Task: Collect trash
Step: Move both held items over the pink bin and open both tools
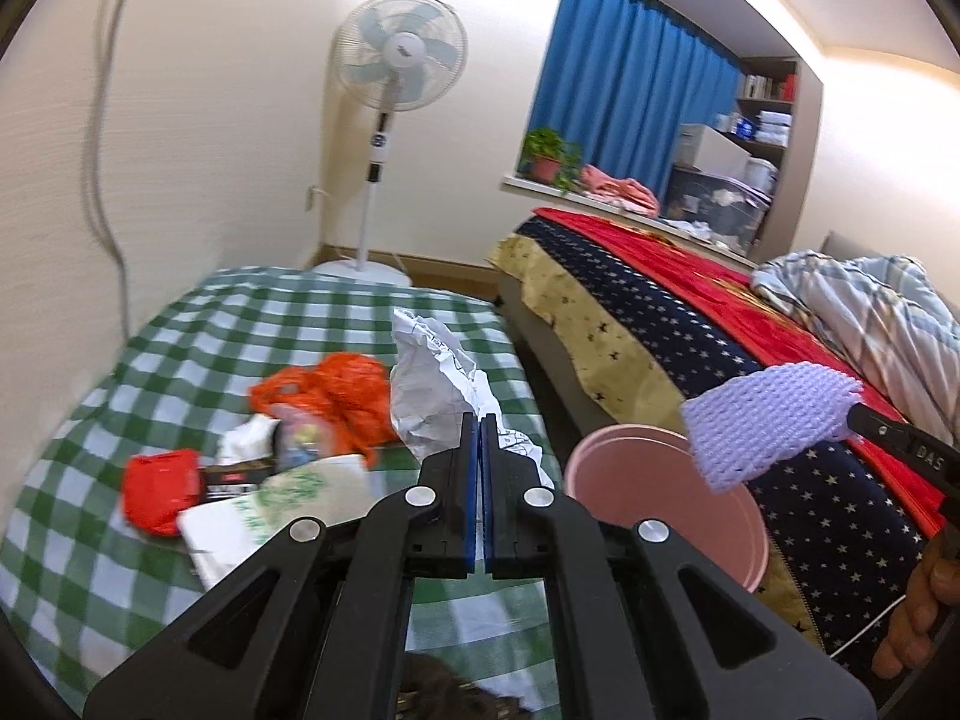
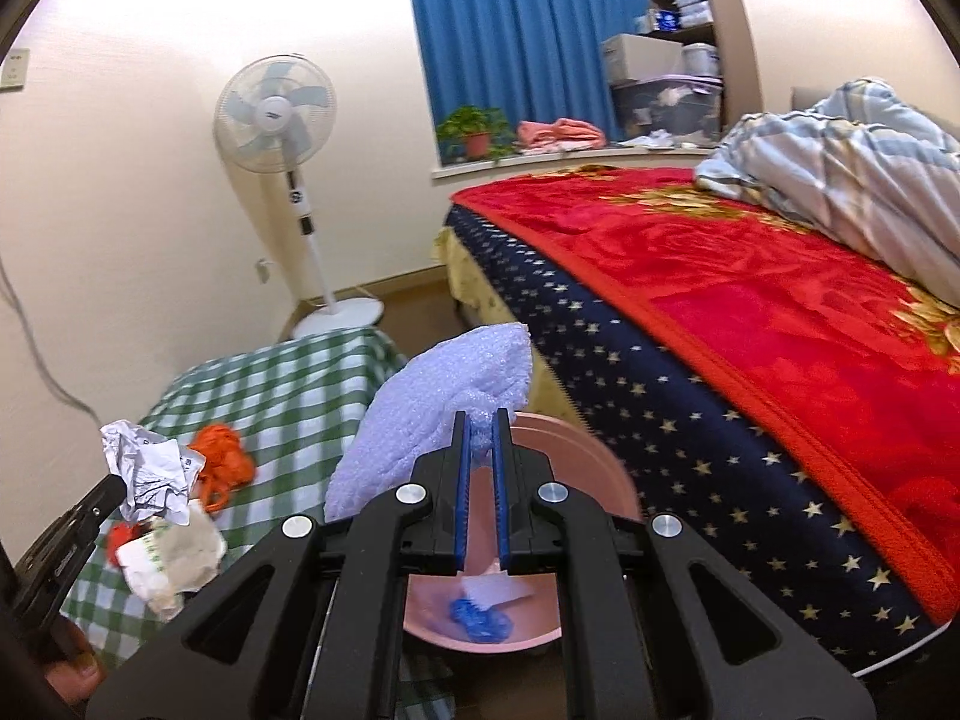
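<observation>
My left gripper (image 1: 480, 423) is shut on a crumpled white paper (image 1: 435, 387) and holds it above the green checked table (image 1: 150, 360); the paper also shows in the right wrist view (image 2: 147, 471). My right gripper (image 2: 482, 420) is shut on a purple foam net (image 2: 432, 402) and holds it over the pink bin (image 2: 576, 462). In the left wrist view the net (image 1: 762, 426) hangs above the bin (image 1: 672, 504). The bin holds a blue scrap (image 2: 480, 615) and a white scrap (image 2: 495, 591). An orange bag (image 1: 336, 390), a red wrapper (image 1: 159, 489) and a white and green bag (image 1: 264, 510) lie on the table.
A bed (image 2: 750, 324) with a red blanket and a starred navy cover stands right of the bin. A standing fan (image 1: 396, 114) is by the far wall. A window sill with a potted plant (image 1: 546, 159) and blue curtains lies behind.
</observation>
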A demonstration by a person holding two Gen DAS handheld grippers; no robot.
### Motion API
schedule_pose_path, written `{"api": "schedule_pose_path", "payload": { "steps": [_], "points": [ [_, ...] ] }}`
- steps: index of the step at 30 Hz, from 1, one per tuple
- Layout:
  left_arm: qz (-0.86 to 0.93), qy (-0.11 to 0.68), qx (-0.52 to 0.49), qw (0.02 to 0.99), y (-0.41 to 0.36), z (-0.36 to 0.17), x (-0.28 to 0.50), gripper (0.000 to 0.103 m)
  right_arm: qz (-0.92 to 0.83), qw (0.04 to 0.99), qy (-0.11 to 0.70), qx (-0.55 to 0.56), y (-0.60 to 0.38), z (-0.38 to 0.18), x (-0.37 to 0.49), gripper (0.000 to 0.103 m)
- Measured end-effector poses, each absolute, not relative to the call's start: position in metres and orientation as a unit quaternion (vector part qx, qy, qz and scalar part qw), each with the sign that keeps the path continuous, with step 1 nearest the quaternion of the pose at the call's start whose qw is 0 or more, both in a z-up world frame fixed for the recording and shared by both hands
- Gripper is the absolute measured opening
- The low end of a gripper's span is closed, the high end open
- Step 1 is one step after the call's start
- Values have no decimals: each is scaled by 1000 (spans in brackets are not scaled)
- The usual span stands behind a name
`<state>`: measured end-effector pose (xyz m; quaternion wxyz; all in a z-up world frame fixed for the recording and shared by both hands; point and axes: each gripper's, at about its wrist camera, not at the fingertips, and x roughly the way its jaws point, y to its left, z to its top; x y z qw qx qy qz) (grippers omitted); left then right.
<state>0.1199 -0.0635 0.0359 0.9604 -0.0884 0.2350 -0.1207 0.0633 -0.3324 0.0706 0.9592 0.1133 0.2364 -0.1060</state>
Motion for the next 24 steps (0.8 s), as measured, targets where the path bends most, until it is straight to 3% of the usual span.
{"api": "schedule_pose_path", "payload": {
  "steps": [24],
  "points": [
    [-240, 273, -55, 930, -165, -11, 159, 1, -199, 941, 258, 95, -360, 34, 89, 7]
  ]
}}
